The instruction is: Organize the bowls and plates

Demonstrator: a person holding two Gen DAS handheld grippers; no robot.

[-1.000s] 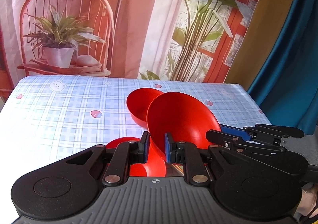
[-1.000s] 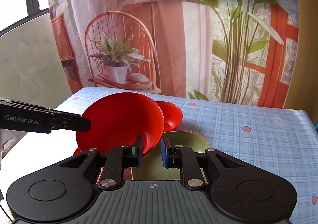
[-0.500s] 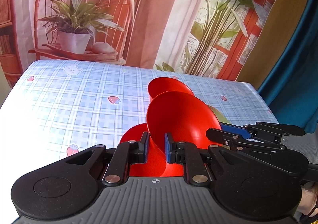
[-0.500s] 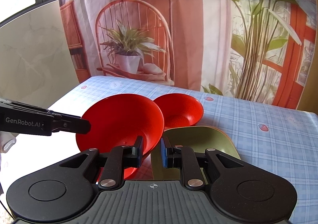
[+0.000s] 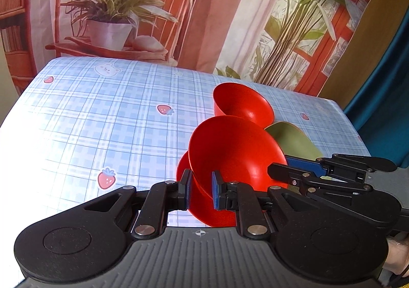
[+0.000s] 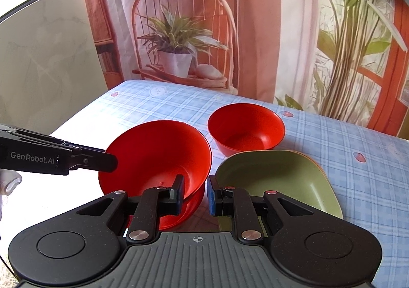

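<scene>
My left gripper (image 5: 200, 191) is shut on the rim of a large red bowl (image 5: 235, 155) and holds it tilted, just over another red dish (image 5: 182, 168) on the table. My right gripper (image 6: 194, 194) is shut on the opposite rim of the same bowl (image 6: 156, 157). The left gripper's fingers (image 6: 84, 160) show at the bowl's left edge in the right wrist view. A smaller red bowl (image 6: 246, 129) stands behind. A green squarish plate (image 6: 276, 180) lies to the right, and shows in the left wrist view (image 5: 291, 139).
The table has a blue plaid cloth (image 5: 102, 119) with strawberry prints. A printed backdrop (image 6: 230, 19) hangs behind the far edge. A teal curtain (image 5: 383, 83) is at the right, a grey wall panel (image 6: 46, 58) at the left.
Both grippers have lowered the large red bowl toward the red dish beneath it. The cameras now look down more, so the small bowl and green plate show more fully.
</scene>
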